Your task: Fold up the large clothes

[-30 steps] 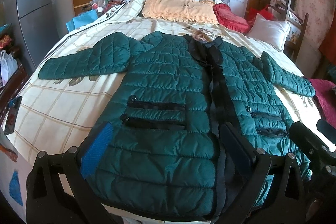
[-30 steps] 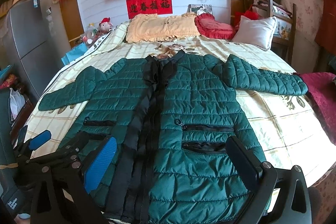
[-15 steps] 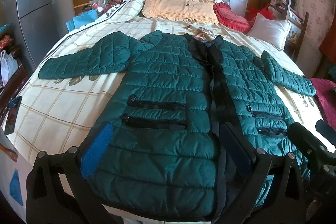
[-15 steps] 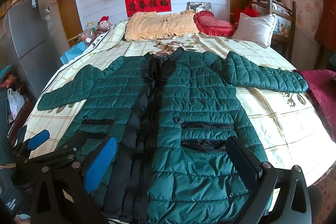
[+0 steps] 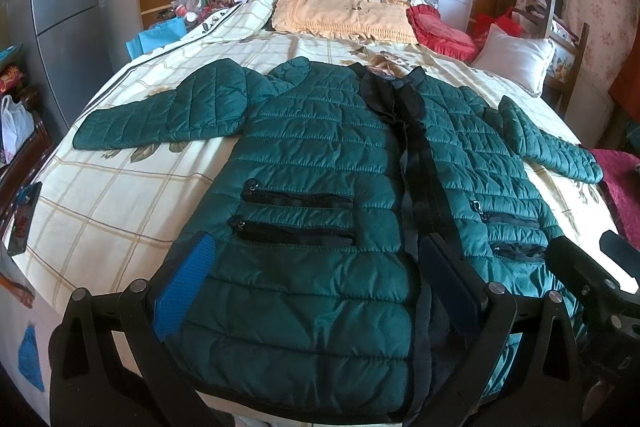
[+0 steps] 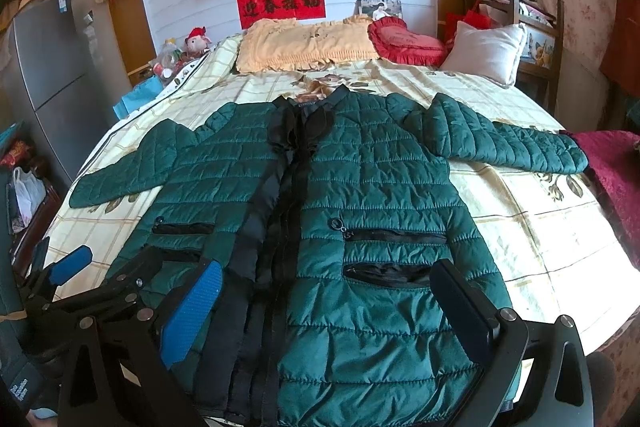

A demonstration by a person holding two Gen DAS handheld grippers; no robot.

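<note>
Both sets of fingers stand wide apart with nothing between them. The left gripper (image 5: 316, 291) hangs over the near hem of the jacket (image 5: 320, 195), on its left front panel, one blue pad (image 5: 184, 291) just inside the left side seam and the dark pad (image 5: 452, 283) beside the black placket (image 5: 420, 187). The right gripper (image 6: 324, 311) hangs over the right front panel in the same way, its blue pad (image 6: 192, 311) over the placket and its dark pad (image 6: 464, 303) near the right side seam. Whether any pad touches the cloth cannot be told.

The jacket lies face up, spread flat on the bed (image 5: 100, 211), collar at the far end, hem at the near edge, left sleeve (image 5: 160, 115) and right sleeve (image 6: 508, 143) stretched out to the sides. No fold looks made yet.

The risks, as I judge them:
- The shell is slick and puffy. A shallow pinch may take only the top layer, so the front would lift away from the back and the fold come out crooked.
- The hem sits at the bed's near edge. A pull toward the near side could slide the whole jacket off.
- The front looks unfastened, so the loose placket could flop open when one side is lifted.
- The right cuff reaches the bed's right edge by a crimson cloth (image 6: 616, 163) and could snag or drop over.
- Padding springs back, so a fold left unpressed may reopen.
- The two grippers sit close together near the placket and could knock each other.
</note>
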